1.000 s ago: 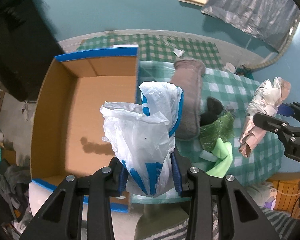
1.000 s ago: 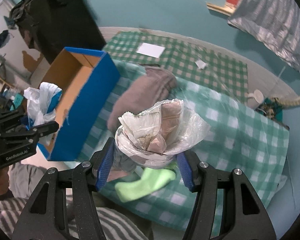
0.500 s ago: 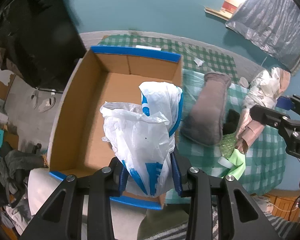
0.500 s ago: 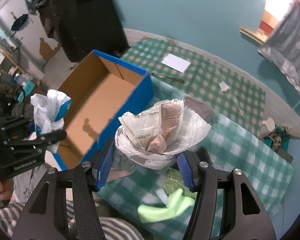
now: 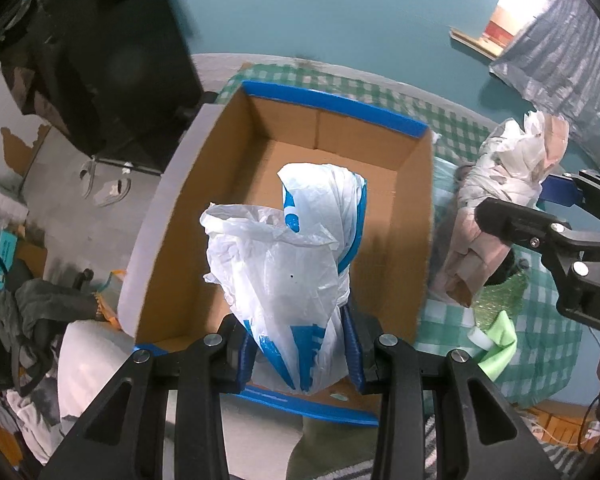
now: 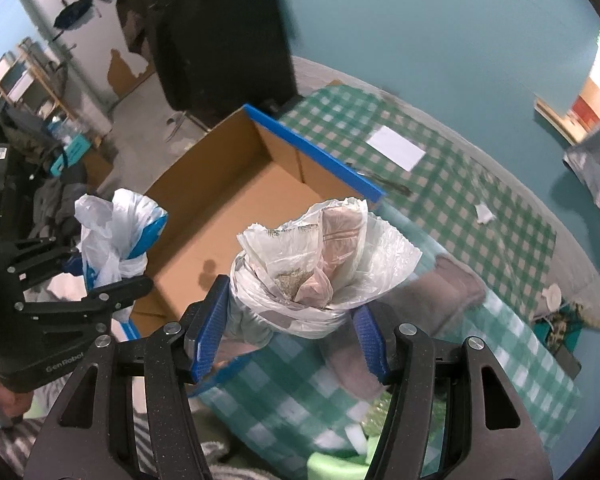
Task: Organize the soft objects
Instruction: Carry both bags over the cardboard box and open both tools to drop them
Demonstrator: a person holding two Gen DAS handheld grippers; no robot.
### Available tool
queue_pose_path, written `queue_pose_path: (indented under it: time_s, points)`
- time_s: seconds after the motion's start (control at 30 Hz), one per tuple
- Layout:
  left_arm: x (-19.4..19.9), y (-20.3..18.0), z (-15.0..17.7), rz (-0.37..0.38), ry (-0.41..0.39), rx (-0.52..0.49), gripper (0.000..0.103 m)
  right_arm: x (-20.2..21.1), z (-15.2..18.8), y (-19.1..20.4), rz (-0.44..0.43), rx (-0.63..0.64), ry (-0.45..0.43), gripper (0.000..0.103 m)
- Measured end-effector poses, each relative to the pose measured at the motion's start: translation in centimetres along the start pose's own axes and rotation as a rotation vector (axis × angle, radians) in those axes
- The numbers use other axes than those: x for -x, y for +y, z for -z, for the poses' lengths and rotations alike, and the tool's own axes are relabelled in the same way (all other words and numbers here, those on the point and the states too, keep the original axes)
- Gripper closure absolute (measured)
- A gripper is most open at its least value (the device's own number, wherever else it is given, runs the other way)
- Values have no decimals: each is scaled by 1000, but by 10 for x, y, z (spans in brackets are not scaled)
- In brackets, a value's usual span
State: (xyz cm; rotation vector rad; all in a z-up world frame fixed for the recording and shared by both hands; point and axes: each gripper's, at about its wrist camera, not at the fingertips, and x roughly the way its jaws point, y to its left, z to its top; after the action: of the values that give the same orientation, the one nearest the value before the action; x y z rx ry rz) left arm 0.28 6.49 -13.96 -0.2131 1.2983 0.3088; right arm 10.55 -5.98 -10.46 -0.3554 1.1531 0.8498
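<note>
My left gripper (image 5: 300, 344) is shut on a white and blue plastic bag (image 5: 292, 264) and holds it over the near end of an open cardboard box (image 5: 300, 160) with blue edges. The box is empty inside. My right gripper (image 6: 288, 320) is shut on a white plastic bundle with pink-brown cloth inside (image 6: 320, 256), held above the checked table just right of the box (image 6: 236, 196). The right gripper and its bundle (image 5: 500, 216) also show in the left wrist view, and the left gripper's bag (image 6: 112, 236) shows in the right wrist view.
The table has a green checked cloth (image 6: 480, 208). On it lie a brown cloth (image 6: 448, 292), a green sponge-like piece (image 5: 496, 296), a light green cloth (image 5: 496, 340) and a white paper (image 6: 396, 148). A black cabinet (image 5: 100, 60) and floor clutter stand left of the box.
Both grippers have moved left toward the box with their bundles. The left bag is now over the box interior; the right bundle has come close to the box's right wall.
</note>
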Motion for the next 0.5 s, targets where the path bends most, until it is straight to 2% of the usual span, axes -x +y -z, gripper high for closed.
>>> queue_pose_path:
  time_s: [0.5]
  points:
    - [-17, 38, 0, -34, 40, 69, 62, -33, -25, 31, -25, 36, 39, 41]
